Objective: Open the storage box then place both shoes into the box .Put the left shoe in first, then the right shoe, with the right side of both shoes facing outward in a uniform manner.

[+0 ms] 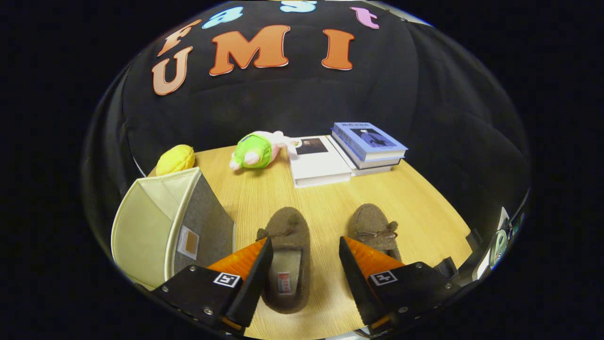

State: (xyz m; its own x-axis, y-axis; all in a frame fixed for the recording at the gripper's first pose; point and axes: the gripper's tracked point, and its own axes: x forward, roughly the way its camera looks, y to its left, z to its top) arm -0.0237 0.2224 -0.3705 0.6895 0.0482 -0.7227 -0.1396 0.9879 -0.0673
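Note:
Two brown felt slippers with small bows lie toes-away on the wooden table (424,212). The left shoe (285,257) lies between my fingers, close against the left finger (252,274). Partly hidden behind the right finger (358,274) is the right shoe (375,229). My gripper (306,276) is open, hovering above the shoes and touching neither. The grey fabric storage box (174,226) with cream lining stands to the left of the left finger, its top open.
Beyond the shoes sit a white book (318,163) and a stack with a blue book (368,144) on top. A green and pink plush toy (257,150) and a yellow lemon-like object (175,159) rest near the table's far edge.

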